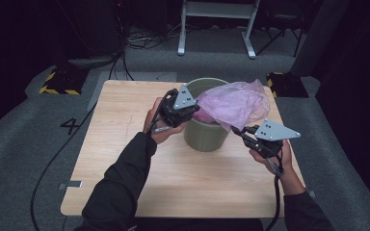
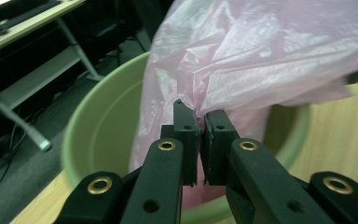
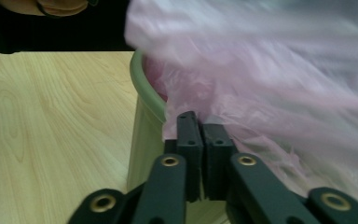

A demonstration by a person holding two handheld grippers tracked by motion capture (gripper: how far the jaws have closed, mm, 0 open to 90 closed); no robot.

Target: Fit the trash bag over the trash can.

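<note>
Now both forearms reach in from the near edge of the table (image 1: 125, 192), sleeves dark, each hand wrapped round a gripper. The left hand (image 1: 158, 124) is raised beside the near-left side of the green bin (image 1: 206, 137), its wrist bent so that the left gripper (image 1: 189, 111) points across the bin's rim toward the right. In the left gripper view its jaws are pressed together on a bunched fold of the pink bag (image 2: 261, 56) just above the rim. The right hand (image 1: 275, 155) sits lower, near the table's right edge, and the right gripper (image 1: 236, 130) points left and away toward the bin's right side; in the right gripper view its jaws are likewise clamped on the bag's film just outside the rim. The bag (image 1: 233, 103) billows loosely over the bin's mouth and hangs out to the right, partly inside the bin. The bin stands on the far middle of the table, nearer the far edge than the near one. Bare tabletop lies open to the left and toward the person; on the right the hand is close to the table's edge.
</note>
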